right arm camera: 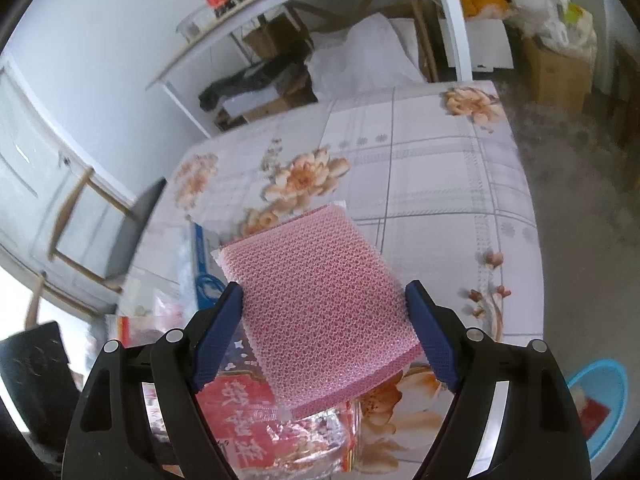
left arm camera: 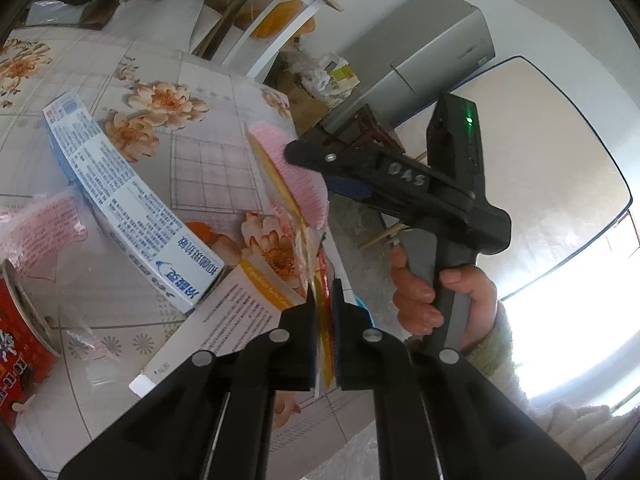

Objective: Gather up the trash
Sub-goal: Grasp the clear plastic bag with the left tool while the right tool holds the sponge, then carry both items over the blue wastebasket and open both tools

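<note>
My right gripper (right arm camera: 324, 292) is shut on a pink mesh foam pad (right arm camera: 320, 312), its blue pads pressing on the pad's two side edges, and holds it above the flowered tablecloth (right arm camera: 440, 184). The left wrist view shows that pad (left arm camera: 276, 144) edge-on in the right gripper (left arm camera: 312, 172), whose handle a hand (left arm camera: 420, 292) grips. My left gripper (left arm camera: 324, 292) is shut on a thin clear wrapper with yellow and red print (left arm camera: 310, 252), at the table's edge. Under the pad lies a red packet in clear plastic (right arm camera: 248, 420).
A blue and white toothpaste box (left arm camera: 132, 208), a white leaflet box (left arm camera: 224, 320), a red can (left arm camera: 20, 340) and pink bubble wrap (left arm camera: 44, 220) lie on the table. A blue basin (right arm camera: 600, 392) sits on the floor. A grey fridge (left arm camera: 420, 52) and cardboard boxes (right arm camera: 556, 68) stand beyond.
</note>
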{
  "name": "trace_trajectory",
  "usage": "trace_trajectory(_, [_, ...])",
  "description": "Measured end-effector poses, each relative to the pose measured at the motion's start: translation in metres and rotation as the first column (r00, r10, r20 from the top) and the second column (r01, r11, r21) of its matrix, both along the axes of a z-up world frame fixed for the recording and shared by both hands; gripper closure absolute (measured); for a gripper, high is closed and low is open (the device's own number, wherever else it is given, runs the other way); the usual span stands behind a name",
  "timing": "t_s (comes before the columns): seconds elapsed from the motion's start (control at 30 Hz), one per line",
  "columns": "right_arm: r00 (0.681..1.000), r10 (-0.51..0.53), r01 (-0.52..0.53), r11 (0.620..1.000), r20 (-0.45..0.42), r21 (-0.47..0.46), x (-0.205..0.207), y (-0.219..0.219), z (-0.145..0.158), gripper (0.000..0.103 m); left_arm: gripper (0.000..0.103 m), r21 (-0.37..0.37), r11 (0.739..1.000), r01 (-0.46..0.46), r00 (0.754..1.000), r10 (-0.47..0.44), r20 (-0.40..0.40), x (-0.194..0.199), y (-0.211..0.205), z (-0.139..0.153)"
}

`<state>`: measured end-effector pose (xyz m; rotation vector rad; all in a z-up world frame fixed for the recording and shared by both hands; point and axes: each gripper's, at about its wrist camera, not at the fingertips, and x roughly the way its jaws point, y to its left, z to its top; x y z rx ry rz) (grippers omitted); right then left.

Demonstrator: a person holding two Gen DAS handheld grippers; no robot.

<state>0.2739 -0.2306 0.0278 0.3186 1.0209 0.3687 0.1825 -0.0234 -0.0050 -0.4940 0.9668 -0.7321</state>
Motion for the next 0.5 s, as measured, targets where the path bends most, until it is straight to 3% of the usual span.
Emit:
trace_trajectory(0.23, [0.999, -0.048, 0.045, 0.989, 0.016, 0.142, -0.018, -0.025, 0.024, 0.026, 0.098, -0.021, 1.000, 0.018, 0.999, -0.017, 0.038, -0.008, -0.002, 0.014])
trace_trajectory(0.5, [0.992, -0.110, 0.097, 0.978, 0.061, 0.183, -0.049, -0.048, 0.048, 0.026, 0.098, -0.020, 0.998, 0.064, 0.992, -0.062, 0.114, -0.023, -0.017, 0.040])
